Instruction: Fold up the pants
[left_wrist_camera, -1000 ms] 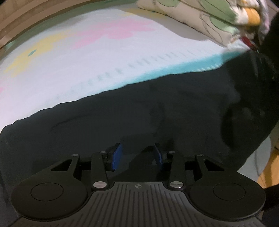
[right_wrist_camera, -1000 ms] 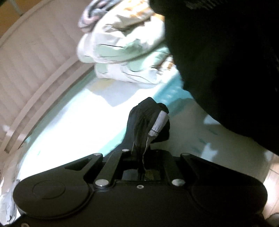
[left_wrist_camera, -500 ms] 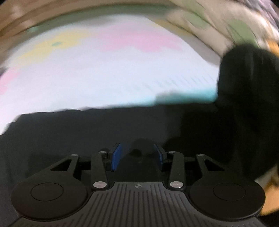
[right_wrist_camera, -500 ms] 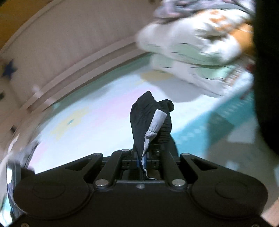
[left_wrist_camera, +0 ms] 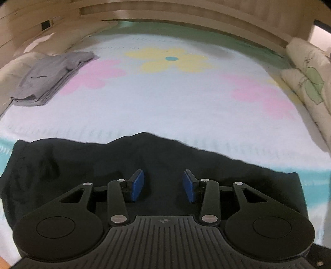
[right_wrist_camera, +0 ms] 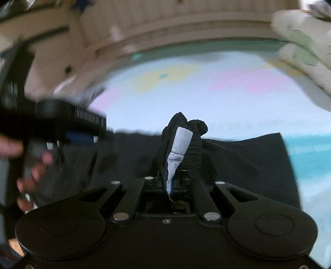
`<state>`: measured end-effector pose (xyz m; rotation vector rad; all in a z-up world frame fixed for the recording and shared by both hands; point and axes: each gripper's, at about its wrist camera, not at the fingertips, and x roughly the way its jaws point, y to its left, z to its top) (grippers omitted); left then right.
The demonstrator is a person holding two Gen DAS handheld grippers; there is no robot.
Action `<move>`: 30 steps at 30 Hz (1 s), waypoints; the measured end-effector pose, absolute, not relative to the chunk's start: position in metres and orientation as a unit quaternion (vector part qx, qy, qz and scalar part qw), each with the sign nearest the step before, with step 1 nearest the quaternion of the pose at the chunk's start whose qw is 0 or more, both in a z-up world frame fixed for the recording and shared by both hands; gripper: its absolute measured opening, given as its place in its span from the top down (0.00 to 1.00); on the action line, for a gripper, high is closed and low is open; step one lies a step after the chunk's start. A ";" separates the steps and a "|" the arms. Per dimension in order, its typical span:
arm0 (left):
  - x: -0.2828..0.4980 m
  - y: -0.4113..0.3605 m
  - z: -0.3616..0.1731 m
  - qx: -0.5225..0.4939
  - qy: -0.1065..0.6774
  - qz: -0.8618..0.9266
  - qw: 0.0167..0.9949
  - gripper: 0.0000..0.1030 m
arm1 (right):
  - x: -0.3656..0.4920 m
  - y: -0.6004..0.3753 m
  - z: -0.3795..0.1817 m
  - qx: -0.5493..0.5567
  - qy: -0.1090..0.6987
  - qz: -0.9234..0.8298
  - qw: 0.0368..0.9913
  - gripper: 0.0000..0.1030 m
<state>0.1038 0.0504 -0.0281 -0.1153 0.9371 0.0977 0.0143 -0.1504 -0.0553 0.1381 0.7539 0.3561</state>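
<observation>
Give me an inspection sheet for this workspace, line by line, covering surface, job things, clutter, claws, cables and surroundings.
Surface: bed sheet, pale with pink and yellow flowers and a teal band near the front.
Job's things: black pants lying on the sheet's near edge; a bunched part with a pale label is lifted.
Clutter: folded grey garment at far left; leaf-print quilt at right.
Claws: left claw open over the pants, blue pads apart; right claw shut on the bunched pants fabric.
Cables: nothing seen.
Surroundings: wooden bed frame behind the sheet.
</observation>
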 end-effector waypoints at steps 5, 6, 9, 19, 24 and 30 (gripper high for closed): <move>0.098 0.064 -0.031 -0.065 0.462 0.029 0.884 0.54 | 0.013 -0.114 -0.077 0.023 0.400 0.205 0.893 0.79; 0.097 0.066 -0.031 -0.066 0.464 0.022 0.883 0.50 | 0.013 -0.112 -0.080 0.021 0.404 0.206 0.891 0.74; 0.097 0.068 -0.030 -0.067 0.462 0.004 0.884 0.36 | 0.014 -0.112 -0.083 0.037 0.405 0.220 0.887 0.13; 0.089 0.059 -0.039 -0.050 0.469 -0.044 0.881 0.29 | 0.012 -0.159 -0.055 0.097 0.353 0.197 0.909 0.00; 0.079 0.047 -0.058 -0.039 0.501 -0.075 0.862 0.29 | 0.028 -0.199 -0.052 0.065 0.368 0.134 0.918 0.00; 0.065 0.033 -0.081 -0.003 0.521 -0.095 0.848 0.29 | 0.045 -0.216 -0.065 0.017 0.405 0.105 0.908 0.00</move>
